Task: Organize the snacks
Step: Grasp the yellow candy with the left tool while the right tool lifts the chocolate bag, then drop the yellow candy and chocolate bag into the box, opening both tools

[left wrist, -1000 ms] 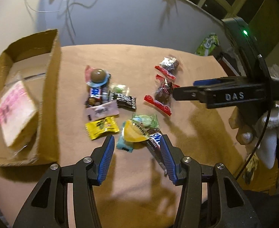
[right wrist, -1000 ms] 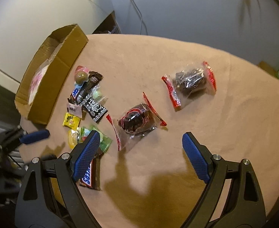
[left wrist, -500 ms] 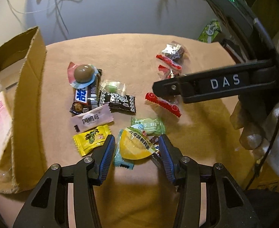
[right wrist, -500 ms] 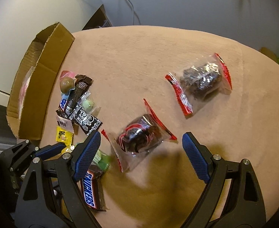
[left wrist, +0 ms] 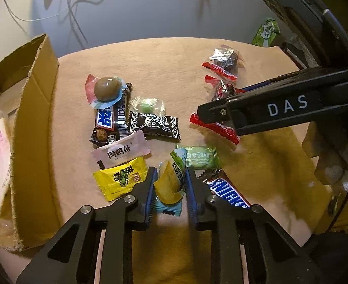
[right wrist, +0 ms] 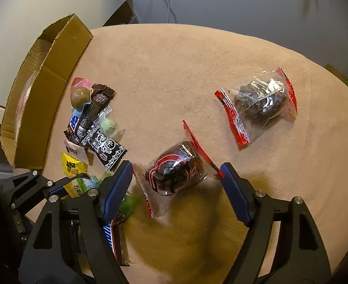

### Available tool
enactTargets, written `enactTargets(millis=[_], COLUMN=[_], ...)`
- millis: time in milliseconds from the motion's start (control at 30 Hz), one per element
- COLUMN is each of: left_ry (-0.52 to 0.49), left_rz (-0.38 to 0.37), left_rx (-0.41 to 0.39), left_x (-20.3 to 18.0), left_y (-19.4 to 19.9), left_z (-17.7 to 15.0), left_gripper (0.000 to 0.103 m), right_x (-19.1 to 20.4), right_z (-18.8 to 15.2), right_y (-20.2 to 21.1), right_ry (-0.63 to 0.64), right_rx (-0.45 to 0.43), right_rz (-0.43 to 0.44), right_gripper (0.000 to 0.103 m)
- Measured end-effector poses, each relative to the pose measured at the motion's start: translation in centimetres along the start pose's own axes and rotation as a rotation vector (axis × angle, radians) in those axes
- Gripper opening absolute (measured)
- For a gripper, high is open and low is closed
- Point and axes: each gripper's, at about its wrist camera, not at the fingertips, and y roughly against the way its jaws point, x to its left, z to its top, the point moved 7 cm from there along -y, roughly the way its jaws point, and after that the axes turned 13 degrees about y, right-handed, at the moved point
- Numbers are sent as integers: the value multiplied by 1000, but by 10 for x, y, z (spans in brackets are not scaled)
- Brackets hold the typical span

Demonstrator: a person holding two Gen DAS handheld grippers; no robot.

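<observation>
Your left gripper [left wrist: 170, 184] is clamped on a yellow snack packet [left wrist: 170, 183] printed with Chinese characters, at the near edge of the candy pile on the tan cloth [left wrist: 174, 56]. Just right of it lies a Snickers bar [left wrist: 228, 193]; to the left, a yellow candy [left wrist: 119, 181]. Your right gripper [right wrist: 176, 179], its arm marked DAS, has its jaws closing around a clear red-edged bag of dark sweets [right wrist: 174, 172], pads not yet pressing. A cardboard box [left wrist: 32, 142] stands at far left.
</observation>
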Motion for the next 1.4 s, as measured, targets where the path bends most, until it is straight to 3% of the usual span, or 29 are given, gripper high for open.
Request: enactTargets(millis=[133, 200, 400, 933, 1400], left_ry=[13, 23, 47, 166, 282], left_rz=[-10, -16, -42, -88, -45], left_rx=[-4, -7, -15, -75, -208], left_x=[5, 6, 14, 36, 93], left_y=[2, 3, 13, 53, 102], left_z=[1, 0, -1, 6, 29], left_gripper=[19, 19, 19, 19, 19], right_x=[1, 3, 7, 3, 55], right_z=[-2, -3, -3, -6, 43], right_y=[4, 6, 10, 47, 85], right_ry=[4, 4, 6, -1, 122], right_rx=[-5, -13, -34, -124, -219], right_rz=[4, 21, 33, 62, 96], right_gripper=[69, 58, 51, 49, 49])
